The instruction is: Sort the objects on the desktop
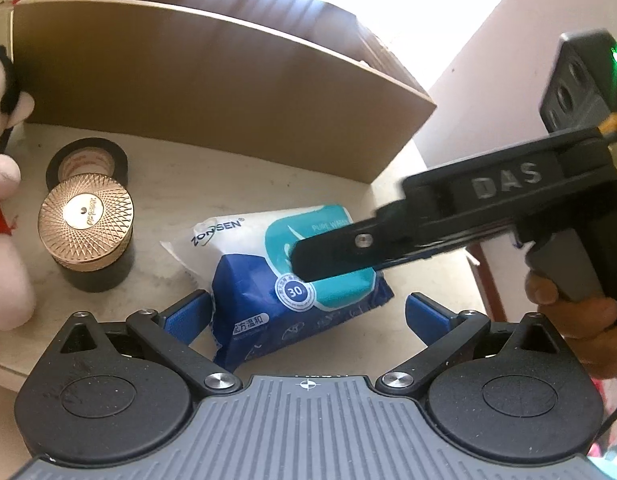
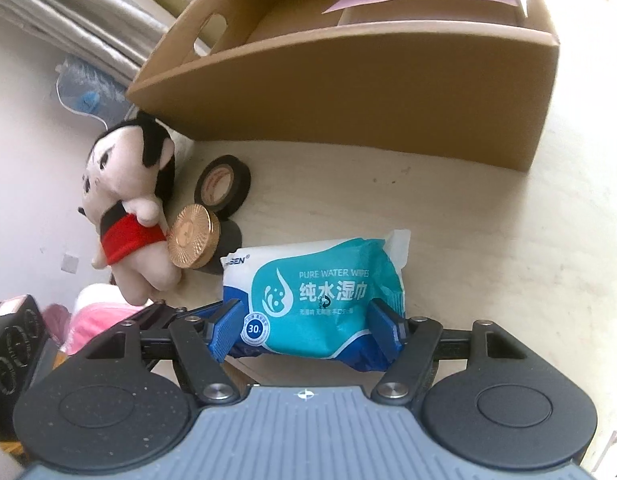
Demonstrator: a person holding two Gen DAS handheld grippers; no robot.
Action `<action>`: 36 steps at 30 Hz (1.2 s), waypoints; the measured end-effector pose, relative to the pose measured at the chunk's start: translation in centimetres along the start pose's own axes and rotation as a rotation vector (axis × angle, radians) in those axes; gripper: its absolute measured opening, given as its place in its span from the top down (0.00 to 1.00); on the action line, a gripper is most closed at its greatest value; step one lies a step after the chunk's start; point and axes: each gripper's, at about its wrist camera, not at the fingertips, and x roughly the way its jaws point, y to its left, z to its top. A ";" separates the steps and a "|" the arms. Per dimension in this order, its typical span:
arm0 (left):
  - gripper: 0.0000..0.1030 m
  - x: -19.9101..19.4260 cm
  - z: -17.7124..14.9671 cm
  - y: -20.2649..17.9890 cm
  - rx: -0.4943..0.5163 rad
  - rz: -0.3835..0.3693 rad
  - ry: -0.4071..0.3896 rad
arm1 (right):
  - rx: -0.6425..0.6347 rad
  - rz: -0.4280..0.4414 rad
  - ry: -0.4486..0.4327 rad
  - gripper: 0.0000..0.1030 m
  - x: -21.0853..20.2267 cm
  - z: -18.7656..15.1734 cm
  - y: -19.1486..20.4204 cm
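Wipes pack [image 2: 320,300] lies flat on table [image 2: 488,248], near front edge, just before cardboard box [image 2: 348,92]. Right gripper [image 2: 308,322] straddles pack; blue fingers [image 2: 382,326] at both ends, apparently pinching it for lift. Left gripper [image 1: 308,312] spread, empty, close by. Jar [image 1: 88,232], tape roll [image 1: 86,162], doll [image 2: 128,216] crowd left; room clear rightward; box top open.

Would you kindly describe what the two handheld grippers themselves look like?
Each gripper, left and right, has a ribbed grey body, two round black discs, black link arms with silver screws, and blue ribbed fingers. From the side, the right one shows a raised "DAS" marking, a grey handle and a green light.
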 end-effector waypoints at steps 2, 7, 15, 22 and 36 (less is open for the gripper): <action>0.00 -0.1 0.0 0.6 -0.023 -0.010 -0.007 | 0.018 0.010 -0.022 0.29 -0.5 0.0 -0.4; 0.00 -0.3 -0.3 1.5 -0.040 0.030 -0.012 | 0.012 -0.059 -0.107 0.18 -1.7 0.3 -0.2; 0.00 -1.7 -1.1 1.1 0.040 0.098 -0.103 | -0.119 -0.203 -0.213 0.02 -3.7 0.3 1.8; 0.00 -1.9 -1.5 1.5 0.010 0.097 -0.102 | -0.239 -0.260 -0.297 0.00 -5.0 -0.2 3.4; 0.00 -2.1 -0.2 2.2 0.016 0.151 -0.099 | -0.408 -0.337 -0.463 0.00 -6.3 -1.7 4.6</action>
